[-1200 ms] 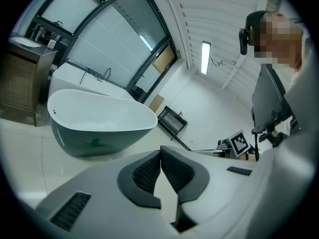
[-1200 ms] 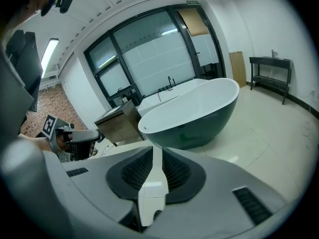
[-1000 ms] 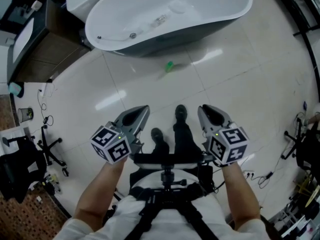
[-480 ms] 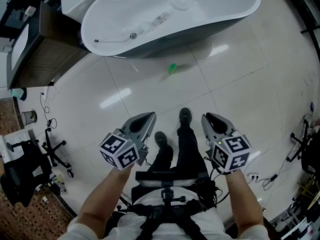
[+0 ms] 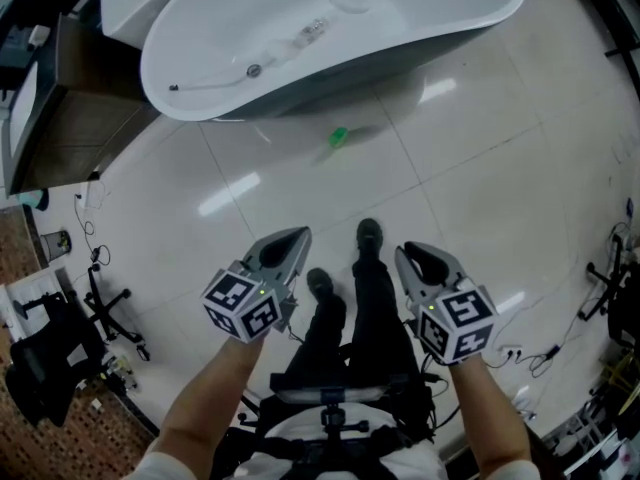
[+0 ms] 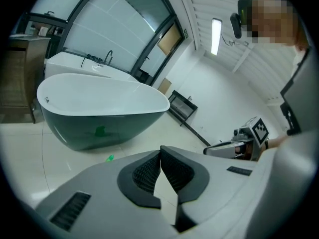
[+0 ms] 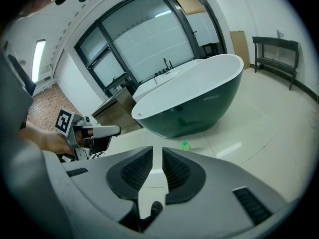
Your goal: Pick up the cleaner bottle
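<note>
Forearms (image 5: 205, 403) extend forward side by side, tongs angled down over the floor (image 5: 480, 168) — left tongs (image 5: 288, 238) pressed together, right tongs (image 5: 412, 255) a slit apart, both empty. Green cleaner bottle (image 5: 339, 136) sits far ahead beside the bathtub (image 5: 420, 40) — too small for detail.

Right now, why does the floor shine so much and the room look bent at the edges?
Head view: lights glare off the glossy floor as white streaks, and the green bottle looks small and soft. Left gripper view: the wide-angle lens bows the bathtub and leaves dark corners. Right gripper view: the same bowing, and the bathtub's dark side mirrors the bottle as a green smudge.
</note>
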